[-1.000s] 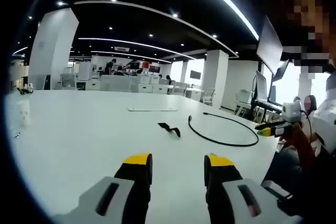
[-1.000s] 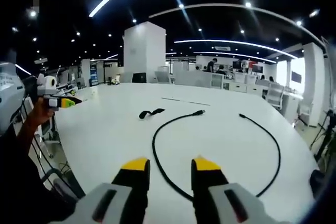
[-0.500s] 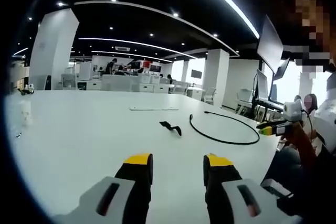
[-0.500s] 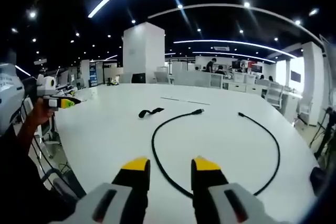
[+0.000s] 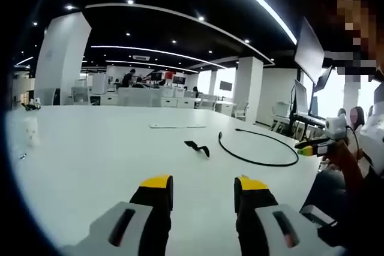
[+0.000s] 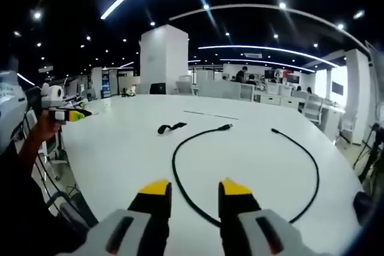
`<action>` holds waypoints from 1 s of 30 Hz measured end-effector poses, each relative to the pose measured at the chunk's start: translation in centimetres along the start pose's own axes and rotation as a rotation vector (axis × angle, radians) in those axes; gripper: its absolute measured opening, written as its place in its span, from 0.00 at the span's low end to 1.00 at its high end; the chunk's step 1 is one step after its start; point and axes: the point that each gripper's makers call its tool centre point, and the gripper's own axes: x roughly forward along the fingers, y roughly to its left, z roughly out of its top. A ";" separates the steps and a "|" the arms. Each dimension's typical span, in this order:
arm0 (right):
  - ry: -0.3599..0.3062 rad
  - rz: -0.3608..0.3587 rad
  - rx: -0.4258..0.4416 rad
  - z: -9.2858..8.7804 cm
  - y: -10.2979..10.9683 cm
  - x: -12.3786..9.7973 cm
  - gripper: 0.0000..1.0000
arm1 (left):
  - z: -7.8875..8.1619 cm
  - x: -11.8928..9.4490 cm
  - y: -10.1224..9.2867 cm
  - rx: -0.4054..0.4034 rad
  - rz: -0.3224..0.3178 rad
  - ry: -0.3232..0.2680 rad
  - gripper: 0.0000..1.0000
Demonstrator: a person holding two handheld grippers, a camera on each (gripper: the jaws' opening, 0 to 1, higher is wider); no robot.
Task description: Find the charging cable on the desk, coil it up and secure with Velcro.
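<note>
The charging cable [image 6: 243, 175] is lying uncoiled on the white desk [image 6: 120, 160], forming a wide open loop across the centre and right of the right gripper view, its two plug ends pointing toward the upper centre. In the left gripper view the same cable [image 5: 258, 151] is sitting right of centre. The Velcro strap [image 6: 170, 128] is resting flat just left of the cable, apart from it; it is appearing at centre in the left gripper view [image 5: 197, 147].

The right gripper [image 6: 192, 189] is hovering near the loop's closest arc, jaws parted and holding nothing. The left gripper [image 5: 197, 184] is likewise released and empty, well short of the strap.

Judged from this layout, the cable is located but no coiling has begun. Grasping, coiling and strapping are all remaining.
</note>
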 end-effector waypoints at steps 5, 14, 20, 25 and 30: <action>-0.001 -0.004 0.009 -0.1 -0.2 -0.1 0.31 | 0.1 0.0 0.1 0.007 0.007 0.002 0.41; -0.003 0.004 0.002 0.0 -0.1 0.0 0.31 | -0.1 0.2 0.2 0.030 0.025 0.009 0.41; -0.002 0.003 0.001 0.0 -0.2 -0.1 0.31 | -0.1 0.0 0.1 0.022 0.022 0.007 0.41; -0.005 0.005 0.003 0.0 -0.1 0.0 0.31 | 0.0 0.0 0.1 0.021 0.019 0.002 0.41; -0.004 0.005 0.010 -0.1 -0.3 0.2 0.31 | 0.0 0.7 -0.4 0.001 -0.008 0.002 0.41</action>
